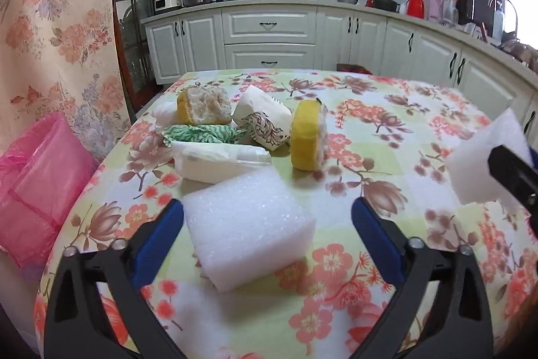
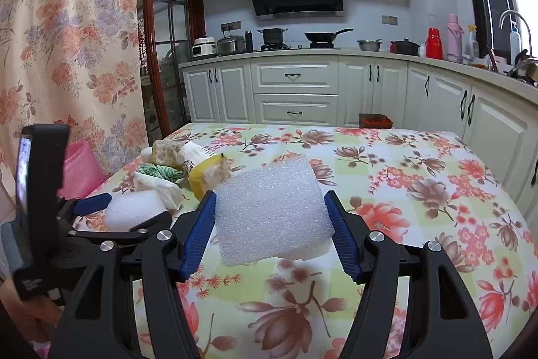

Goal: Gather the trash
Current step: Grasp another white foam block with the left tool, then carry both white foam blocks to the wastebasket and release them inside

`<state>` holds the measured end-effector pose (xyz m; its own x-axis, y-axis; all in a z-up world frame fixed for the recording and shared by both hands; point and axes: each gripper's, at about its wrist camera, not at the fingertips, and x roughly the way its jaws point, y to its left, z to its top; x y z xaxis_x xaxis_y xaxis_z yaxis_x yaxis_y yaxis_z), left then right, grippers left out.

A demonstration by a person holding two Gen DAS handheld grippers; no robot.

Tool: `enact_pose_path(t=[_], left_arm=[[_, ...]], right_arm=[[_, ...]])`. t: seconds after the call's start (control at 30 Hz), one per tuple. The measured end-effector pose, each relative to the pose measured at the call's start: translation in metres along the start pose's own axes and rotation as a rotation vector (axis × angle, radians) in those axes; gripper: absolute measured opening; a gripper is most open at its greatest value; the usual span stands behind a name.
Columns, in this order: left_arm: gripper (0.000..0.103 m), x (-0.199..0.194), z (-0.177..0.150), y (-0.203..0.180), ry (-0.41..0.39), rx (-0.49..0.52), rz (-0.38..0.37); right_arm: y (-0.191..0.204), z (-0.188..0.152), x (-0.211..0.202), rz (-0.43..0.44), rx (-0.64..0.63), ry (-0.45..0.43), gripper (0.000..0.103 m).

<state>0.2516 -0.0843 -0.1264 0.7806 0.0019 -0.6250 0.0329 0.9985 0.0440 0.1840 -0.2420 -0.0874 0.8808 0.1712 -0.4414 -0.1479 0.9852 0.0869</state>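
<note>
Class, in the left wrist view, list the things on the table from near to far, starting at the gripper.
Foam block → tissue pack → green wrapper → bitten bread.

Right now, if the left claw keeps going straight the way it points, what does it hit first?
Most likely the white foam block lying on the table between the left claw's open jaws.

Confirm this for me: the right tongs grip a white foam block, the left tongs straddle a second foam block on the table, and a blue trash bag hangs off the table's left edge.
Wrong on one point: the trash bag is pink, not blue, as the left wrist view shows. The rest holds: the right tongs grip a white foam block, and the left tongs straddle a second foam block on the table.
</note>
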Motion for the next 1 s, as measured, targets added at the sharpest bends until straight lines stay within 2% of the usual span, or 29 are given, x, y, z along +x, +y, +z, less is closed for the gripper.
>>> enact_pose_path(t=[0.07, 0.1, 0.37, 0.63, 0.8, 1.0], left_arm=[[0.071, 0.001, -0.003, -0.001, 0.004, 0.017, 0.011], [0.070, 0.001, -0.004, -0.001, 0.004, 0.024, 0.005], [0.069, -0.028, -0.016, 0.019, -0.054, 0.001, -0.060], [0.069, -0.063, -0.029, 0.045, -0.126, -0.026, -0.044], [0.069, -0.085, -0.036, 0.061, -0.175, -0.033, -0.065], [0.069, -0.111, -0.043, 0.083, -0.229, -0.040, -0.048]], right_arm=[[-0.001, -0.001, 0.000, 0.002, 0.004, 0.002, 0.062], [-0.001, -0.001, 0.000, 0.004, 0.007, 0.004, 0.062], [0.015, -0.011, -0.001, 0.029, -0.018, 0.028, 0.062], [0.034, -0.016, -0.006, 0.045, -0.053, 0.039, 0.062], [0.048, -0.015, -0.011, 0.076, -0.071, 0.038, 0.062], [0.077, -0.011, -0.017, 0.125, -0.116, 0.032, 0.062]])
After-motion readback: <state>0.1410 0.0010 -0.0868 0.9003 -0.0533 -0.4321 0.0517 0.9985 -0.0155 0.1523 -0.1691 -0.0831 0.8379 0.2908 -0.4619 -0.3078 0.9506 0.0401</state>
